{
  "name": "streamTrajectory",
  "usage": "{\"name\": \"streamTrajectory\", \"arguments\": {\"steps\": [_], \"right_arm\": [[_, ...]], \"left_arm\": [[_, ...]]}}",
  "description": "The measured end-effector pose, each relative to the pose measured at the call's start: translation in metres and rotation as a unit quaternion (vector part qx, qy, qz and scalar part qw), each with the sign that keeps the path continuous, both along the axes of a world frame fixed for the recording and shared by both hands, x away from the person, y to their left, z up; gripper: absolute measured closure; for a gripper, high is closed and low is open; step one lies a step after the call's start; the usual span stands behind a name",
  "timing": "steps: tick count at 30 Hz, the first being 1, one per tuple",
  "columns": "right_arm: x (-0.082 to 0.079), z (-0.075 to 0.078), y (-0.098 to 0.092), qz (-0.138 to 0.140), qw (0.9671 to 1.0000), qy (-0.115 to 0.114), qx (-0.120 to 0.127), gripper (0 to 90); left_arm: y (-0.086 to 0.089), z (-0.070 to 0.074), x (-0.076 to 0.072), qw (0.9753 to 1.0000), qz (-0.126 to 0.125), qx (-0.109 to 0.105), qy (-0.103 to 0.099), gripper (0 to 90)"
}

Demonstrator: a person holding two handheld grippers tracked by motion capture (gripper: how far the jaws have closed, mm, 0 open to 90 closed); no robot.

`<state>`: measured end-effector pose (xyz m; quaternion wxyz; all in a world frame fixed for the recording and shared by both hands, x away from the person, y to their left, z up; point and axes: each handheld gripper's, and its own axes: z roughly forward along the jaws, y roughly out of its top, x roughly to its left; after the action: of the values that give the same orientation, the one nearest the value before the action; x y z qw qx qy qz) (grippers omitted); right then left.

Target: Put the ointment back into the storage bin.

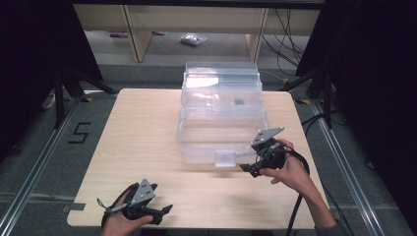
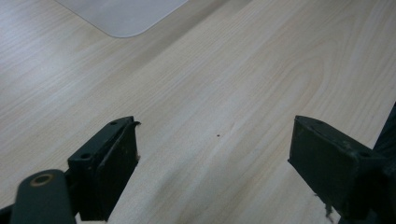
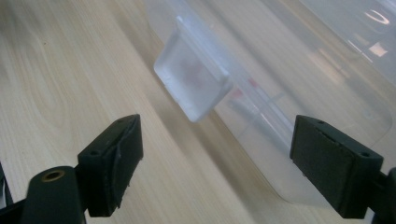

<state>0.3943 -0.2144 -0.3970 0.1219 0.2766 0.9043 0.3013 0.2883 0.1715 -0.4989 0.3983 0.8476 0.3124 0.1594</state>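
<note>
Clear plastic storage box sits on the wooden table, right of centre toward the far edge, its lid closed and stepped in tiers. A translucent latch tab hangs at the middle of the box's near wall, touching the tabletop or very close to it (cannot tell which).

Right gripper: held at the near right of the box, just beside the latch tab, jaws pointing left along the near wall. In the right gripper view its jaws stand wide apart with nothing between them; the latch tab lies ahead, apart from both pads, with the box wall running off to the right.

Left gripper: low at the near left of the table, well apart from the box. Left gripper view shows jaws wide, empty, over bare wood; a pale rounded corner of the box shows at the top.
</note>
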Motion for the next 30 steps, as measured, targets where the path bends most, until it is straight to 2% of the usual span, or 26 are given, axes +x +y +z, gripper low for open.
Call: {"name": "streamTrajectory", "arguments": {"steps": [2, 3, 4, 5, 6, 8, 11, 12, 15, 19, 20, 21, 23, 24, 25, 27, 29, 30], "right_arm": [[-0.001, -0.001, 0.0, 0.001, 1.0, 0.003, -0.004, 18.3], [-0.004, -0.003, 0.002, -0.003, 1.0, -0.005, 0.001, 18.6], [-0.003, -0.004, 0.001, 0.012, 0.9998, -0.018, -0.002, 18.8], [-0.005, -0.005, 0.002, 0.009, 0.9998, -0.018, 0.002, 18.8], [-0.006, -0.004, 0.002, 0.008, 0.9999, -0.012, -0.004, 18.7], [-0.007, -0.005, 0.002, 0.016, 0.9997, -0.015, -0.002, 18.9], [-0.013, -0.01, 0.003, 0.006, 0.9998, -0.017, 0.001, 19.0], [-0.014, -0.01, 0.002, 0.012, 0.9998, -0.017, -0.002, 19.0], [-0.018, -0.013, 0.004, 0.01, 0.9998, -0.017, 0.003, 19.3], [-0.023, -0.014, 0.006, 0.017, 0.9997, -0.016, 0.001, 19.0], [-0.024, -0.015, 0.007, 0.012, 0.9996, -0.023, 0.005, 19.0], [-0.025, -0.015, 0.007, 0.02, 0.9996, -0.019, 0.002, 19.0], [-0.028, -0.018, 0.009, 0.019, 0.9996, -0.02, 0.005, 18.9], [-0.028, -0.018, 0.008, 0.026, 0.9995, -0.02, -0.003, 19.2], [-0.03, -0.02, 0.009, 0.021, 0.9995, -0.021, 0.006, 19.6], [-0.033, -0.023, 0.008, 0.02, 0.9995, -0.023, 0.008, 19.6], [-0.035, -0.026, 0.006, 0.024, 0.9994, -0.023, 0.0, 19.8], [-0.037, -0.028, 0.005, 0.021, 0.9995, -0.022, 0.006, 19.7]], "left_arm": [[0.0, 0.001, 0.0, 1.0, -0.003, 0.004, -0.002, 15.0], [0.0, 0.0, 0.0, 1.0, -0.004, -0.001, -0.003, 15.0], [0.0, 0.001, 0.0, 1.0, -0.001, 0.001, -0.001, 15.0], [0.0, 0.0, 0.0, 1.0, 0.001, -0.001, 0.0, 15.1], [0.0, 0.0, 0.0, 1.0, 0.001, 0.0, 0.0, 15.0], [0.0, 0.0, 0.0, 1.0, 0.0, -0.001, 0.0, 15.1], [0.0, 0.001, -0.001, 1.0, -0.004, -0.004, -0.001, 15.1], [0.0, 0.001, 0.0, 1.0, -0.004, 0.001, -0.003, 15.0], [0.0, 0.0, 0.001, 1.0, -0.005, 0.003, -0.005, 15.0], [0.0, 0.001, 0.0, 1.0, -0.004, 0.0, -0.003, 15.0], [0.0, 0.001, 0.0, 1.0, -0.005, 0.001, -0.003, 15.0], [0.0, 0.001, 0.0, 1.0, -0.005, 0.005, -0.004, 15.0], [0.0, 0.001, 0.0, 1.0, -0.007, 0.003, -0.004, 15.0], [0.0, 0.001, 0.0, 1.0, -0.006, 0.001, -0.003, 15.1], [0.0, 0.001, 0.0, 1.0, -0.006, 0.001, -0.004, 15.0], [0.0, 0.001, 0.0, 1.0, -0.006, 0.0, -0.002, 15.1], [0.0, 0.001, 0.0, 1.0, -0.004, 0.006, -0.002, 15.1], [0.0, 0.001, -0.001, 1.0, -0.004, 0.002, -0.001, 15.1]]}}
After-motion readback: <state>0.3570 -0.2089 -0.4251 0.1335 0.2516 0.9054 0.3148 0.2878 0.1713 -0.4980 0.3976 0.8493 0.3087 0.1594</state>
